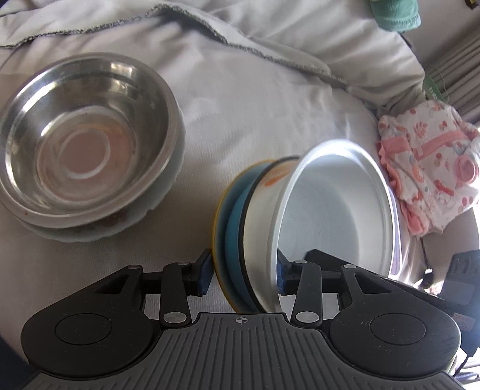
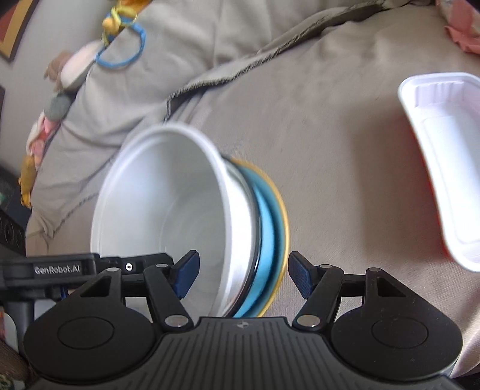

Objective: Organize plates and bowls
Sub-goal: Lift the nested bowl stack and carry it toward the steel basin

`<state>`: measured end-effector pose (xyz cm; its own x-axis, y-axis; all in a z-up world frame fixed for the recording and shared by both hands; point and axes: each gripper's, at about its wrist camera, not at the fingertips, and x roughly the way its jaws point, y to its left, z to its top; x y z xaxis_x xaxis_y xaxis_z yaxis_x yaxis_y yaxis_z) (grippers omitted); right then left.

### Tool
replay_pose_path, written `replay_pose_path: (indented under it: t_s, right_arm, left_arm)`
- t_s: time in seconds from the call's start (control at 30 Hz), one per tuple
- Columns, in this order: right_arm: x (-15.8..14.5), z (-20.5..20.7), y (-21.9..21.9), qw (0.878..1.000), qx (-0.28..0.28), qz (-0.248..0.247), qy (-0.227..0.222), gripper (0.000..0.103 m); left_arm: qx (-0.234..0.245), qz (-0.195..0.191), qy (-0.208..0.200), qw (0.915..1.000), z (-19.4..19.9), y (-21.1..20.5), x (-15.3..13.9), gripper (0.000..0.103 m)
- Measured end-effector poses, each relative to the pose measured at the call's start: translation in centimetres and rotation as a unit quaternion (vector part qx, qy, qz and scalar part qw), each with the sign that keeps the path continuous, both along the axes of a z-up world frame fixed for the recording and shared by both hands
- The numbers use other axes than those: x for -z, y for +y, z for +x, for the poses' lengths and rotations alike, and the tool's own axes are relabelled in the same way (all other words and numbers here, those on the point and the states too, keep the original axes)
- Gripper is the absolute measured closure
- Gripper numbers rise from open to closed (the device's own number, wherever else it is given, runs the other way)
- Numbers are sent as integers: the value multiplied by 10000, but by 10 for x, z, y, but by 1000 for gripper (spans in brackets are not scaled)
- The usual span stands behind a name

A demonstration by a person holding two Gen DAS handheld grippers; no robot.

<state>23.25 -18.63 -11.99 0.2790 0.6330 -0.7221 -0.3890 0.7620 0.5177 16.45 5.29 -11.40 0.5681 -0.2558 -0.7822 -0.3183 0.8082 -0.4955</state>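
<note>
A stack of a white bowl [image 1: 330, 216] on a blue plate [image 1: 234, 240] with a yellow rim is held tilted above the bed. My left gripper [image 1: 244, 270] is shut on the stack's edge, with its pads against both sides. In the right wrist view the same white bowl [image 2: 168, 216] and blue plate [image 2: 270, 228] sit between the fingers of my right gripper [image 2: 243, 274], which is open around them with gaps on both sides. A steel bowl [image 1: 84, 138] rests in a pale plate [image 1: 168, 186] at the left. A white rectangular tray [image 2: 444, 156] lies at the right.
Grey bed sheet [image 1: 255, 99] with folds covers the surface. Pink patterned baby clothes [image 1: 429, 168] lie at the right. A green cloth [image 1: 393, 15] is at the top. A blue ring toy [image 2: 123, 45] and soft toys lie at the far left.
</note>
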Motion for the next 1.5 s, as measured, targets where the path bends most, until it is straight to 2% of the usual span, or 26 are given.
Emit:
replay_pose_path:
  t_s: [0.13,0.3,0.6,0.83,0.93,1.03,1.17,1.23,1.37,1.5]
  right_arm:
    - [-5,3,6,9999,73,73,-70,37]
    - [-6,14,21,9998,164,-95,-65,36]
    - [-10,49,29,9995,291,53,148,36]
    - [-9,40,28,9995,242,-131,133,36]
    - [-5,36,27,9991,258,-325,120,36]
    - [1,33,28,9981,299,-516,170,36]
    - [10,31,28,9974,278,-609,271,32]
    - [10,29,31,9976,155,-618,266,32]
    - [10,27,35,9976,-27,-660,210,32]
    - [13,28,32,9978,18,-609,277,31]
  left_arm:
    - [-200,50,-179,9996,-1,4,-7,59]
    - [-134,168,-107,9997,10,3,-9,58]
    - [-186,62,-211,9996,36,15,-12,55]
    - [-144,-113,-269,9995,22,22,-10,56]
    - [-114,28,-417,9991,16,19,-20,56]
    - [18,348,-560,9978,13,11,-30,56]
    - [120,785,-303,9964,17,0,-25,56]
    - [176,740,-134,9970,20,-1,-18,56]
    - [323,381,43,9987,22,-2,-3,55]
    - [332,383,178,9986,23,-7,1,54]
